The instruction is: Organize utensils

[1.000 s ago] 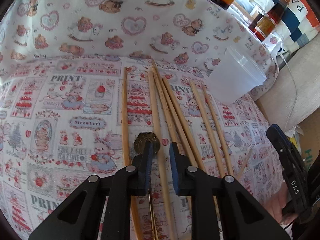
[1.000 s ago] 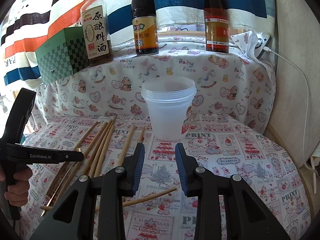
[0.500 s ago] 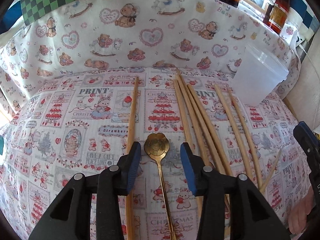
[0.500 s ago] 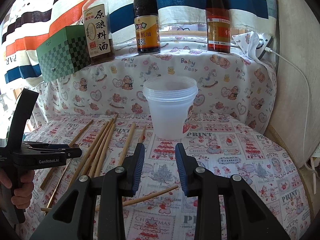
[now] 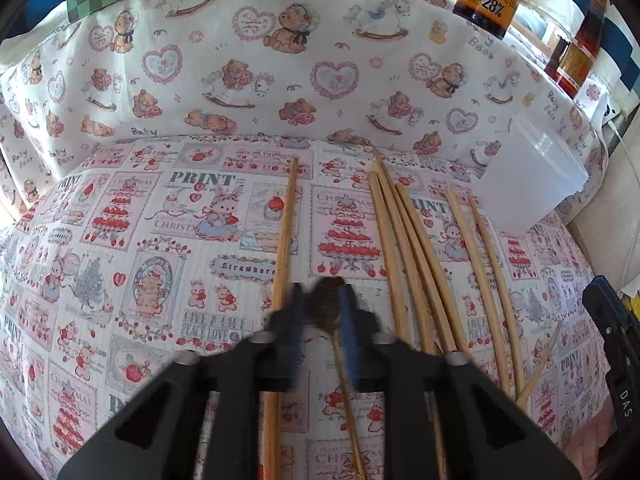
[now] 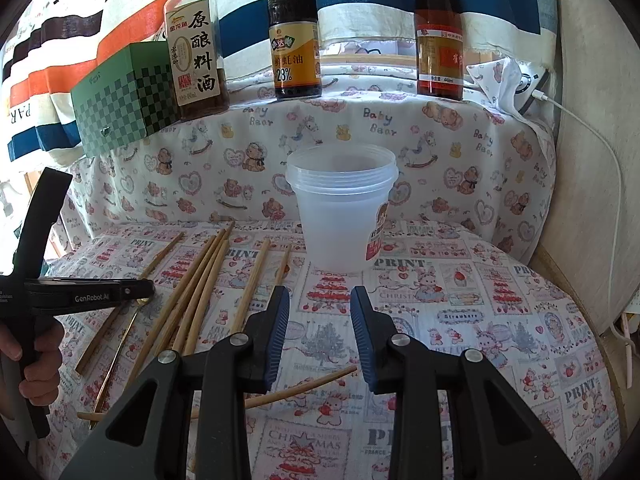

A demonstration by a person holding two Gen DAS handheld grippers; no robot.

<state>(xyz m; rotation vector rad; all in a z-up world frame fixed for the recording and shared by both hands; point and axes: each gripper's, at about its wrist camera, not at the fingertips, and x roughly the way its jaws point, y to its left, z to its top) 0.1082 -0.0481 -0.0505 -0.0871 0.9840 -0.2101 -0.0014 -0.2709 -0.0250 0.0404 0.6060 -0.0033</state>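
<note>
A thin gold spoon lies on the printed cloth, bowl end away from me. My left gripper is motion-blurred, its jaws close on either side of the spoon's bowl; I cannot tell whether they grip it. It also shows in the right wrist view low over the spoon. Several wooden chopsticks lie side by side to its right, one just left of it. My right gripper is open and empty, facing a stack of clear plastic cups.
Three sauce bottles and a green checkered box stand on the raised ledge behind. A loose chopstick lies crosswise under my right gripper. A white cable runs along the right wall.
The left gripper has dropped down over the spoon and its jaws have narrowed around the bowl. The right gripper has stayed still.
</note>
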